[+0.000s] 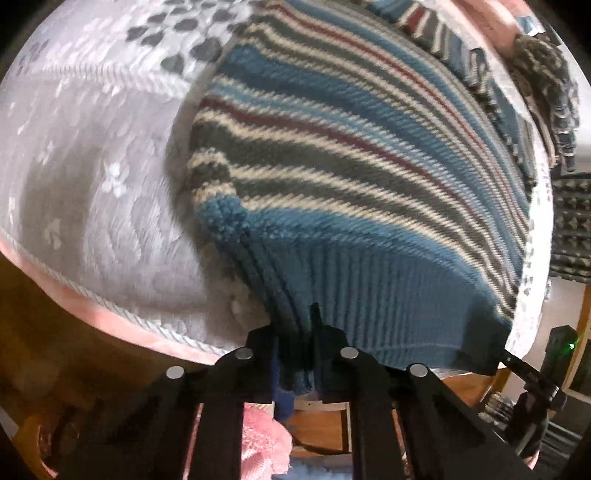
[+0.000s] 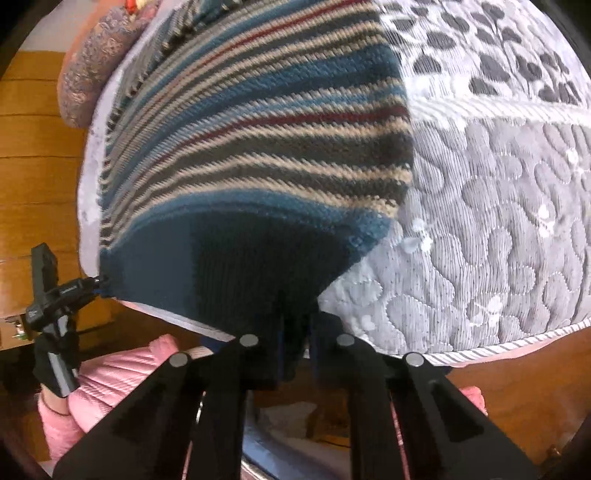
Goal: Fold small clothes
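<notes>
A knit sweater (image 1: 332, 155) striped in blue, grey, cream and dark red lies on a quilted grey mattress (image 1: 92, 177). Its blue ribbed hem (image 1: 369, 295) faces me. My left gripper (image 1: 295, 328) is shut on the hem's left corner, which bunches between the fingers. In the right wrist view the sweater (image 2: 258, 147) fills the middle, and my right gripper (image 2: 295, 321) is shut on the dark hem (image 2: 240, 266) at its right corner. Each view also shows the other gripper: the right gripper (image 1: 506, 356) at the far hem corner, the left gripper (image 2: 96, 283) likewise.
The mattress edge (image 2: 498, 347) with pink piping runs just in front of both grippers. A mottled grey-brown knit item (image 2: 96, 62) and another striped garment (image 1: 443, 26) lie beyond the sweater. A pink sleeve (image 2: 110, 380) is below. Wooden floor (image 2: 33, 147) lies to the side.
</notes>
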### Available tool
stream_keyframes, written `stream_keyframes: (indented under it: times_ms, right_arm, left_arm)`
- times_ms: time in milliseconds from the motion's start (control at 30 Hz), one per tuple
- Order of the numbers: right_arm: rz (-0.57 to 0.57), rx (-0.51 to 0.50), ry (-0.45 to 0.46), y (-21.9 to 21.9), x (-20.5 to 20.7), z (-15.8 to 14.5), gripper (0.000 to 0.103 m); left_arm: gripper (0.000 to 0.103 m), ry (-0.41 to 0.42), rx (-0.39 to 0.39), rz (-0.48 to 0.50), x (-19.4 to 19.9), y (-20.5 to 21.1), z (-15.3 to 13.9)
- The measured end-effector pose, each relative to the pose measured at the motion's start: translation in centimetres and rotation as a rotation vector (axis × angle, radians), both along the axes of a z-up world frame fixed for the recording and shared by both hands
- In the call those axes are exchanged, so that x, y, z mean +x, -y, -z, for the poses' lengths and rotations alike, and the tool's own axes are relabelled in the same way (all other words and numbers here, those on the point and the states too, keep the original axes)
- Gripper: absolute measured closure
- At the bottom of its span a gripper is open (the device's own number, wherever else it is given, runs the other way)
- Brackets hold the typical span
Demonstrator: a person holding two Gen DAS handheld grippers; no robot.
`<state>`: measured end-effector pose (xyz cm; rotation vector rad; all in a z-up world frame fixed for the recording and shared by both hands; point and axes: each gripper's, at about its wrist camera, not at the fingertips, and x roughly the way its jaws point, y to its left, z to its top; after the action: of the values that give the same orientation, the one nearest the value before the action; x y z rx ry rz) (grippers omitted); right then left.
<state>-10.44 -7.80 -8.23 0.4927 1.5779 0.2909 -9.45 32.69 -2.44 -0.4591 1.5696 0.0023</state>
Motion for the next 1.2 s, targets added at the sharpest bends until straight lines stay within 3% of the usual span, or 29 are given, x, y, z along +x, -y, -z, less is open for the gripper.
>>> stream_keyframes:
  times_ms: [167,500,700,900,1200]
  right_arm:
    - [0.055,0.085,0.031,1.7,0.5,-1.8,0.095]
    - [0.171,0.18,0.065,4.1,2.5,-3.6,0.095]
    - [0.232,0.21,0.059,5.2,5.2,-3.3,0.095]
    - [0.26,0.225,0.039,5.7,8.1,-2.1,0.095]
    - [0.293,0.245,-0.004,6.3,11.9,1.1,0.093]
  left_arm:
    - [0.09,0.107,-0.081,-0.047,1.3,-1.0,-1.9]
    - [0.091,0.275,-0.11,-0.111,3.3,-2.1,-4.1]
    - [0.091,0.323,-0.131,-0.178,5.1,-2.3,-4.0]
    - [0.091,0.357,-0.091,-0.161,7.7,-1.6,-3.4]
    - [0.09,0.328,-0.052,-0.18,10.1,-1.7,-1.3]
